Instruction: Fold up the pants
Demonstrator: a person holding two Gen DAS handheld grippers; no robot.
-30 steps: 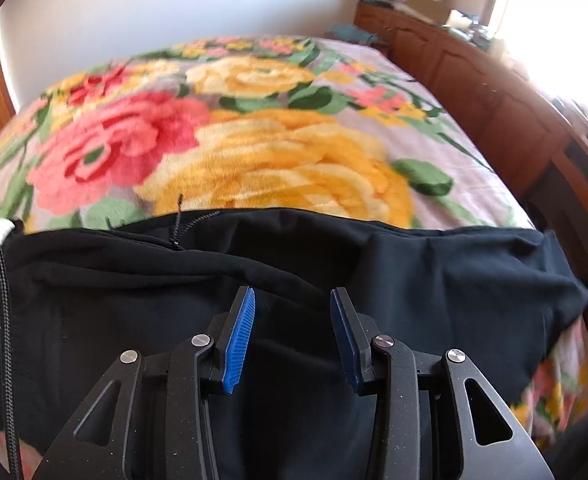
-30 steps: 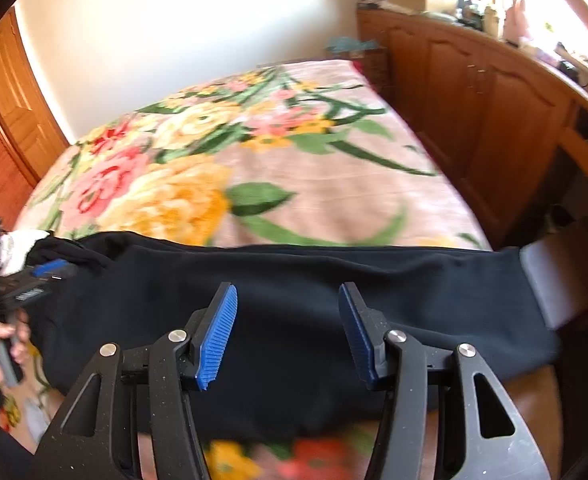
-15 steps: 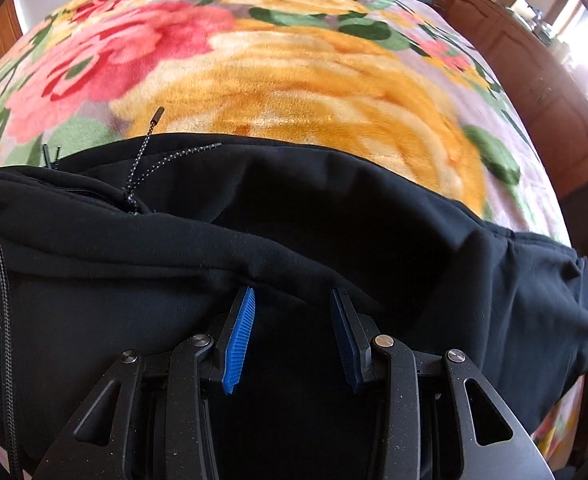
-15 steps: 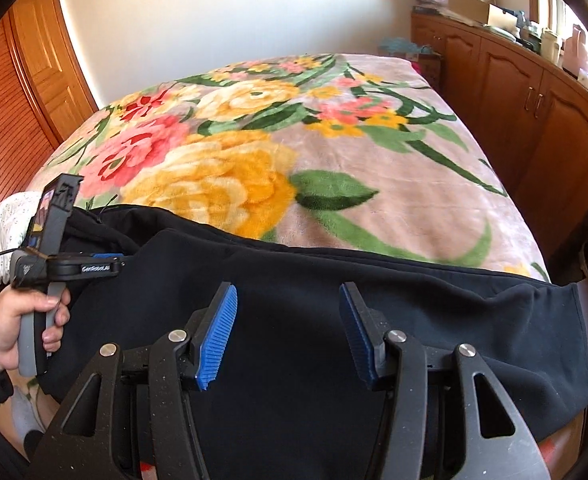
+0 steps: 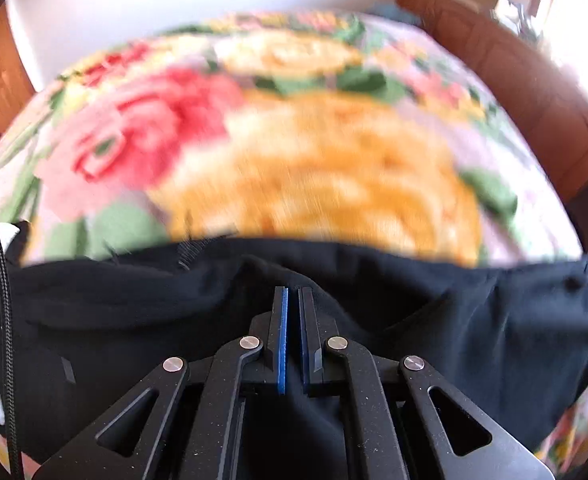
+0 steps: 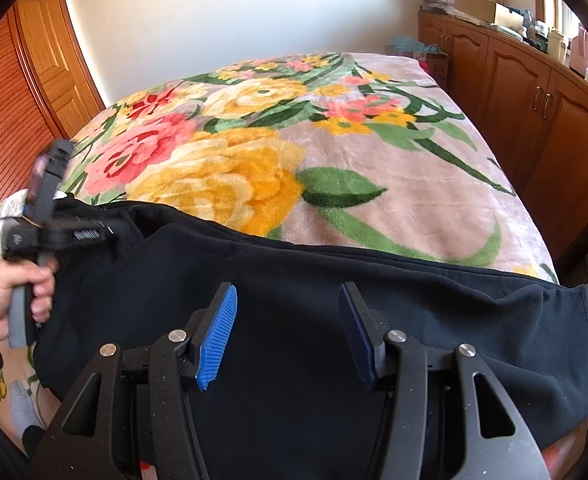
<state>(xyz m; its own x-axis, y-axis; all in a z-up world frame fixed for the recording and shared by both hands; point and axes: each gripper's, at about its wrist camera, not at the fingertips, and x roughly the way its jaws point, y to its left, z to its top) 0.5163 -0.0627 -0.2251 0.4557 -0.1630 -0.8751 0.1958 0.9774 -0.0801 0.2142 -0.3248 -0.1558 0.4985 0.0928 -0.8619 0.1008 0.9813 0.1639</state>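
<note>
Jaws nearly pressed together on the left gripper (image 5: 293, 294), with a ridge of the black pants (image 5: 474, 340) apparently pinched between the blue pads; jaws spread wide on the right gripper (image 6: 288, 300), nothing held between them.

Across the near edge of the floral blanket (image 6: 374, 184) the pants are laid out lengthwise, the cloth being bunched up into a fold right at the left gripper's tips, at 12 o'clock from its body. From the right wrist view the pants (image 6: 294, 280) are seen stretching from 9 o'clock to 3 o'clock, the open right pads (image 6: 218, 336) hovering just over the dark fabric. At 9 o'clock the left gripper (image 6: 106, 232) is gripped by the person's hand (image 6: 10, 300). Wooden cabinets (image 6: 534, 92) are lined along the 2 o'clock side, cluttered on top with items too small to be identified. Heavy motion blur is noted over the left view.
</note>
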